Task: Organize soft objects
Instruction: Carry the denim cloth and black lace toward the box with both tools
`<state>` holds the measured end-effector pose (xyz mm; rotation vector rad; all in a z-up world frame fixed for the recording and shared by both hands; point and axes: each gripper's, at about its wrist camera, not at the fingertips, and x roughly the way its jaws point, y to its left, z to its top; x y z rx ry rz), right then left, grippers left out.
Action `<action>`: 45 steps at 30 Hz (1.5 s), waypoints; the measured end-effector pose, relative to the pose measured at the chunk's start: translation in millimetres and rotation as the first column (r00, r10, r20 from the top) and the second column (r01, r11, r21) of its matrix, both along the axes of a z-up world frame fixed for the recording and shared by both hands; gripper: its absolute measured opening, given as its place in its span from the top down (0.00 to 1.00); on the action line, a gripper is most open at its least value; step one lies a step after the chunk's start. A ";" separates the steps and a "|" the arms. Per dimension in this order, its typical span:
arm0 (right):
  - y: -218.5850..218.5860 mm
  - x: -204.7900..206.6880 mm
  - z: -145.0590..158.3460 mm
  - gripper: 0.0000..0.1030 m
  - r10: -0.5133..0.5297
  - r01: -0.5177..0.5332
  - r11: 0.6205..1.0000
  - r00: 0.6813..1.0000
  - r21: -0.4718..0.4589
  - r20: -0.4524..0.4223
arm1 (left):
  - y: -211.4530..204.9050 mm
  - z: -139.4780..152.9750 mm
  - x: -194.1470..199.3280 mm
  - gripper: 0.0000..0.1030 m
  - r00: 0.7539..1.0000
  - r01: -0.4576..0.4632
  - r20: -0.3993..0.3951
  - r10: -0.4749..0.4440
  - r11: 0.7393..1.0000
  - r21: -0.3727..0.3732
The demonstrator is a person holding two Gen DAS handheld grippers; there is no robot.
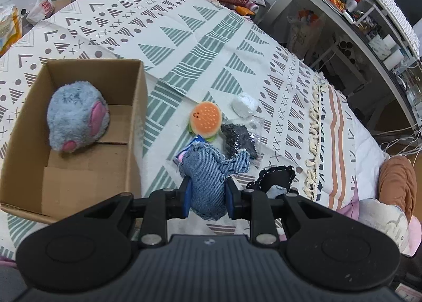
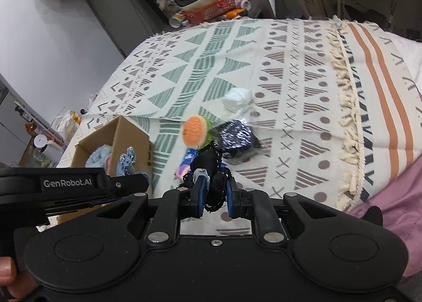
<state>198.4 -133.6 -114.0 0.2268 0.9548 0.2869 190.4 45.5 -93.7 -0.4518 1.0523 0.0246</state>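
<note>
Both grippers are loaded: the left gripper [image 1: 207, 193] pinches a blue denim pouch [image 1: 208, 178], the right gripper [image 2: 214, 195] pinches a black stitched pouch [image 2: 211, 170], both above the bed [image 1: 200, 38]. Next, I judge, carry them left to the cardboard box [image 1: 137, 106] (grey plush [image 1: 76, 119] already inside).
</note>
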 end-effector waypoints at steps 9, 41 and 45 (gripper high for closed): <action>30.3 3.1 13.2 0.84 0.039 -0.039 0.999 0.999 -0.020 0.022 | 39.2 6.2 -4.3 0.76 0.998 -0.052 0.017 0.053 0.999 -0.012; 100.8 16.9 31.2 0.84 0.126 -0.125 0.991 0.991 -0.041 0.035 | 137.8 -39.9 -2.6 0.73 0.960 -0.247 -0.119 0.251 0.968 0.052; 109.7 17.6 29.1 0.84 0.139 -0.138 0.990 0.990 -0.035 0.025 | 142.1 -43.4 -1.7 0.69 0.956 -0.249 -0.148 0.253 0.967 0.045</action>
